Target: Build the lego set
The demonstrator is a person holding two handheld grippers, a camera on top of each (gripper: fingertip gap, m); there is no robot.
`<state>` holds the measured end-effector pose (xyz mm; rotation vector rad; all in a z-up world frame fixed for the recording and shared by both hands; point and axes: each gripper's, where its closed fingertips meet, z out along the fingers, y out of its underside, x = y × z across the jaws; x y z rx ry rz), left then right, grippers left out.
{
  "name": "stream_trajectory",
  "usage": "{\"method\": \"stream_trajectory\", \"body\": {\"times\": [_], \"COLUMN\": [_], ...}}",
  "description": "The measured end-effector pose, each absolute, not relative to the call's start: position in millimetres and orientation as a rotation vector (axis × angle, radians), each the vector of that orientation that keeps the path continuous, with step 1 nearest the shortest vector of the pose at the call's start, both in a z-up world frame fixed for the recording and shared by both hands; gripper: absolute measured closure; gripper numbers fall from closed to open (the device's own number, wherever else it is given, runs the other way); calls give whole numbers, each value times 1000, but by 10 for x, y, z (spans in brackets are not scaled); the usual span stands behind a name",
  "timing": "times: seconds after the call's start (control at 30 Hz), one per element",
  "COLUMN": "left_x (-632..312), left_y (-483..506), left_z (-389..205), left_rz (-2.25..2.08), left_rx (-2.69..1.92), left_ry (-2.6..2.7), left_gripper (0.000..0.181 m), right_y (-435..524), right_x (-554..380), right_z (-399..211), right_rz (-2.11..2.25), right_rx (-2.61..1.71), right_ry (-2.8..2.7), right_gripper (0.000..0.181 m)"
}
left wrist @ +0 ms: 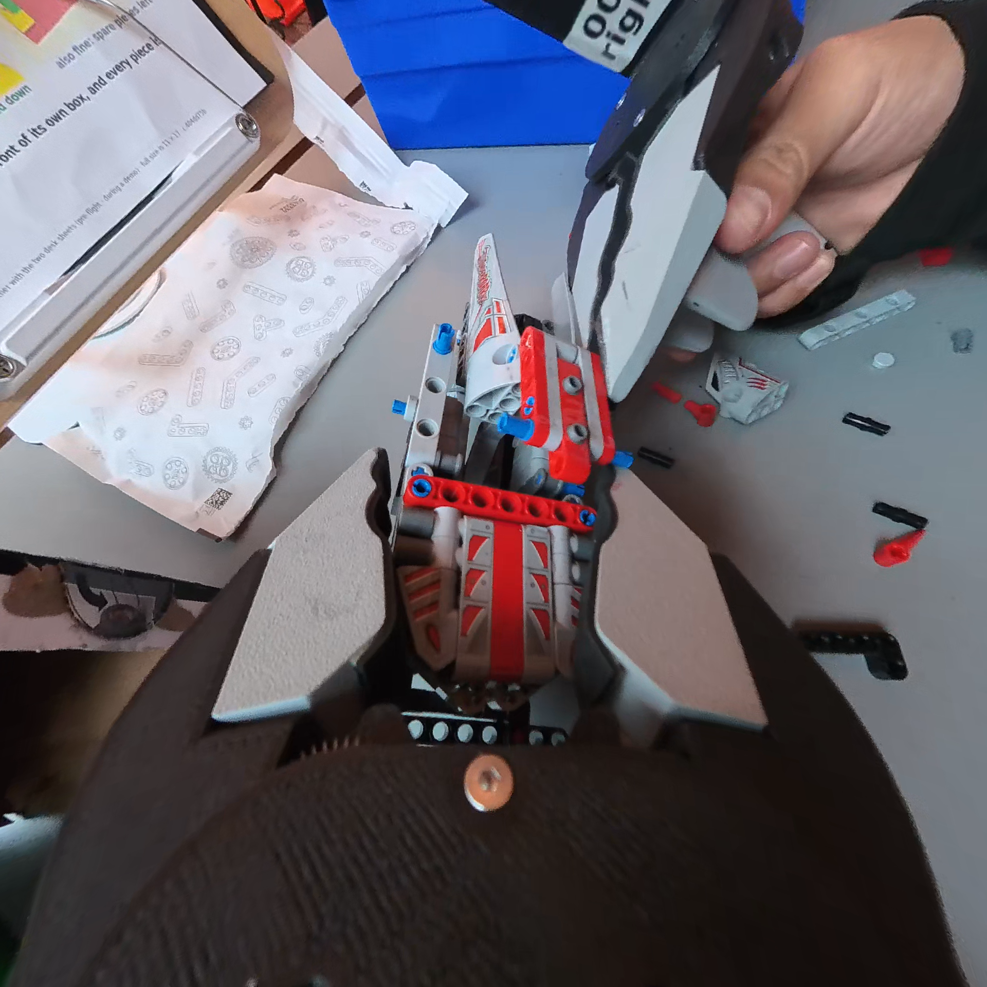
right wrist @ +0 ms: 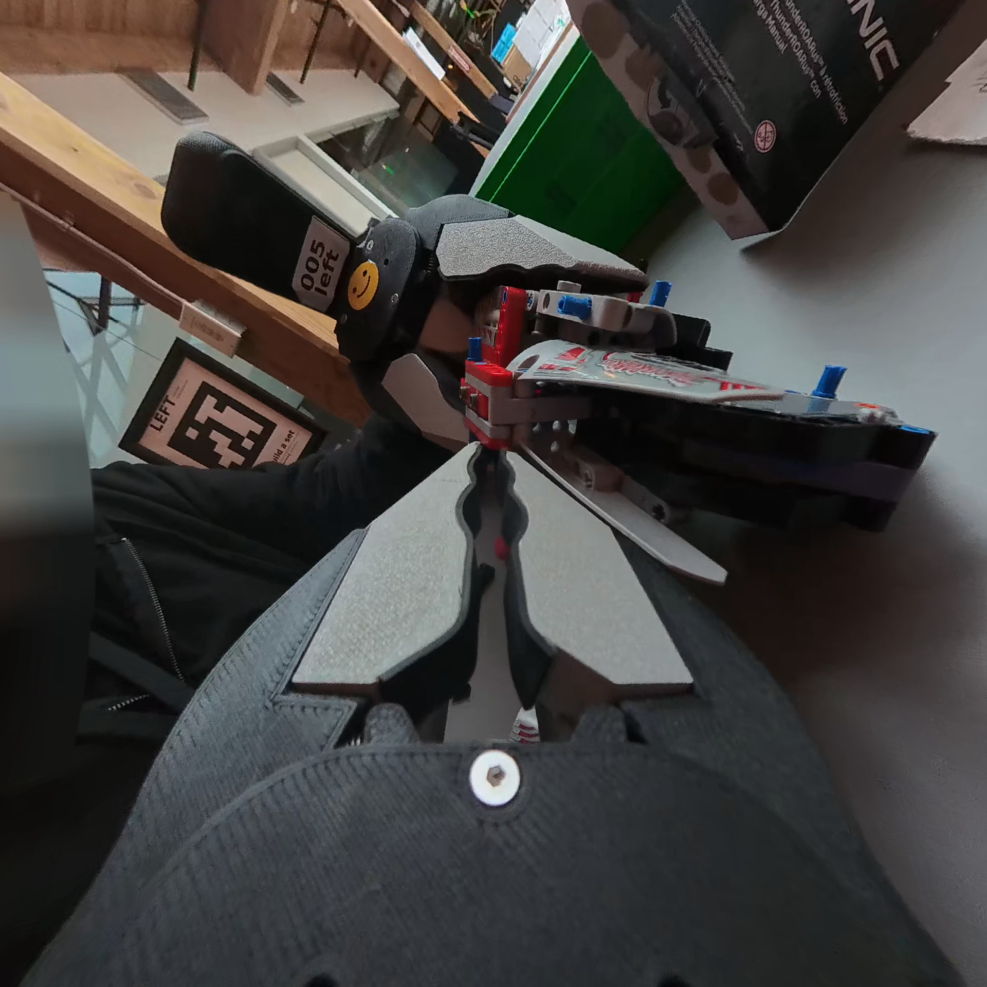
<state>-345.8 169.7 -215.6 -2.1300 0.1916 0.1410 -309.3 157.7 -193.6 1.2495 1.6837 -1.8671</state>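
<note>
Writing is legible on several items; wording not transcribed.

1. Far left: white printed sheet in a metal-framed stand, several lines of black print.
2. Left, on the table: white paper bag with printed part outlines, a number line and a code square.
3. Lego model: red lettering decal on its white fin.
4. Right gripper: white label on its body.
5. Left gripper: white label beside a yellow smiley sticker.
6. Left: framed sign with a black square marker and captions.
7. Far right: dark cardboard box, white lettering and a round red mark.
</note>
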Motion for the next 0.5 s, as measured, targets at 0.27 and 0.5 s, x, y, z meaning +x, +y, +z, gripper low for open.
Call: {"method": "stream_trajectory", "body": {"times": [0.27,0.5], "left_x": [-3443,-3425], "left_y": [1702,1705], "left_z": [-2170,-2162], "left_rz": [151,174], "left_rx": [-2144,-2138], "left_ry": [192,219], "left_gripper": [106,106], "right_y": [1595,1589], "right_x": [-3076,-3057], "right_z": [-1966,-1966], "right_rz": [-1833,-1830], "right_rx": [1255,1264], "right_ry": [1840,1854], "right_gripper": [181,181]}}
